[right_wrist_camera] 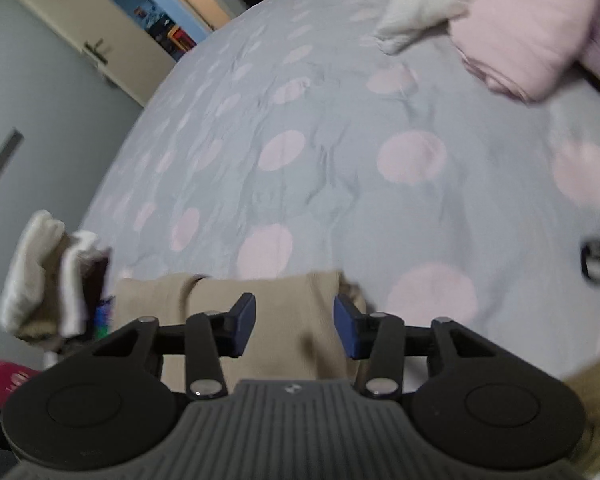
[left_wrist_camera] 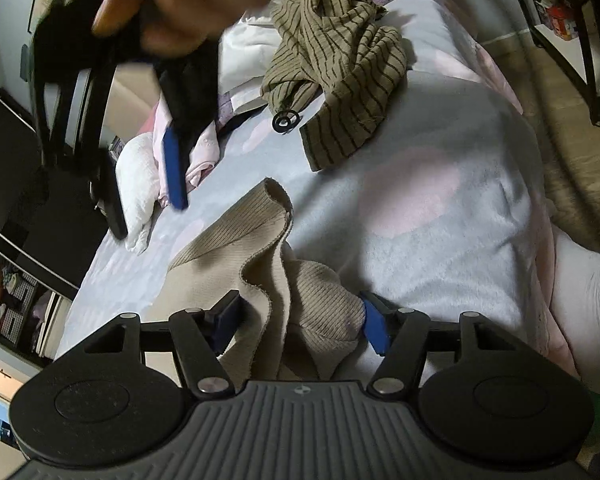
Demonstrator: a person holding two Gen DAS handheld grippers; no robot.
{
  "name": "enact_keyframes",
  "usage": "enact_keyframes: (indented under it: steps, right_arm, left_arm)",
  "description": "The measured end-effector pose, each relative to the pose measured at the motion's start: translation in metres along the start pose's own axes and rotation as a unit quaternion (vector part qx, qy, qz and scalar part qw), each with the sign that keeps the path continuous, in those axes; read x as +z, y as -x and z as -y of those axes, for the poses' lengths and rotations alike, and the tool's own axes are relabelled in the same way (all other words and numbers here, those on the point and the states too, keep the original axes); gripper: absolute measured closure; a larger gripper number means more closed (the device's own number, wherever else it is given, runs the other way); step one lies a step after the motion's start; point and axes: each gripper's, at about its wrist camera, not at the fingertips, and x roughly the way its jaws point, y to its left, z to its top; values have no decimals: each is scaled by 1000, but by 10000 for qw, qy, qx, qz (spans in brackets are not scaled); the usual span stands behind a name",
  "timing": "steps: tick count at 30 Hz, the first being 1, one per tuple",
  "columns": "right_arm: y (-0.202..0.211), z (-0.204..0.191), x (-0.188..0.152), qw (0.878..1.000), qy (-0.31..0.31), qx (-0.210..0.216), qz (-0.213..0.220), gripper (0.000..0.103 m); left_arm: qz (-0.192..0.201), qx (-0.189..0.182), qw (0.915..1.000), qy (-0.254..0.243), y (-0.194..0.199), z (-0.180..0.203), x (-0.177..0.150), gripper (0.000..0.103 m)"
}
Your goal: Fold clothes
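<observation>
Beige ribbed top (left_wrist_camera: 268, 276): one, rumpled, on spotted bed (left_wrist_camera: 440, 184). Left gripper (left_wrist_camera: 300, 320) spread around its bunched folds; right gripper (right_wrist_camera: 296, 326) released above it. Striped garment (left_wrist_camera: 340, 68): one.

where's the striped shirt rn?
Left wrist view, upper centre: the olive striped shirt lies crumpled on the dotted bedspread, beyond the beige ribbed garment.

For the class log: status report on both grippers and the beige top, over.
Left gripper open, beige top bunched between its fingers. Right gripper open over the top, not gripping. Striped shirt crumpled further up the bed, clear of the work.
</observation>
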Motion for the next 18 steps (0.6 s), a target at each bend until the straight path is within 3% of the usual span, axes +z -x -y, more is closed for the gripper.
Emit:
enact_keyframes:
  steps: [3, 4, 5, 7, 10, 15, 18]
  right_arm:
    - [-21, -4, 3, 9994, 222, -243, -102, 57]
    - [-28, -5, 4, 9989, 296, -324, -137, 67]
    - [-34, -7, 5, 9983, 370, -405, -171, 87]
    - [-48, -9, 7, 9968, 518, -567, -239, 98]
    - [-45, -8, 7, 9969, 407, -662, -103, 100]
    - [-22, 36, -3, 9916, -1080, -688, 164, 100]
    - [-24, 32, -10, 9909, -1032, -821, 275, 100]
  left_arm:
    - [13, -5, 10000, 47, 1, -1, 0, 43]
    - [14, -5, 10000, 66, 1, -1, 0, 43]
    - [13, -2, 10000, 86, 1, -1, 0, 43]
    - [15, -6, 9999, 126, 2, -1, 0, 43]
    - [29, -30, 9998, 170, 4, -2, -2, 43]
    - [77, -46, 9997, 230, 6, -2, -4, 43]
    - [103, -16, 9997, 207, 7, 0, -5, 44]
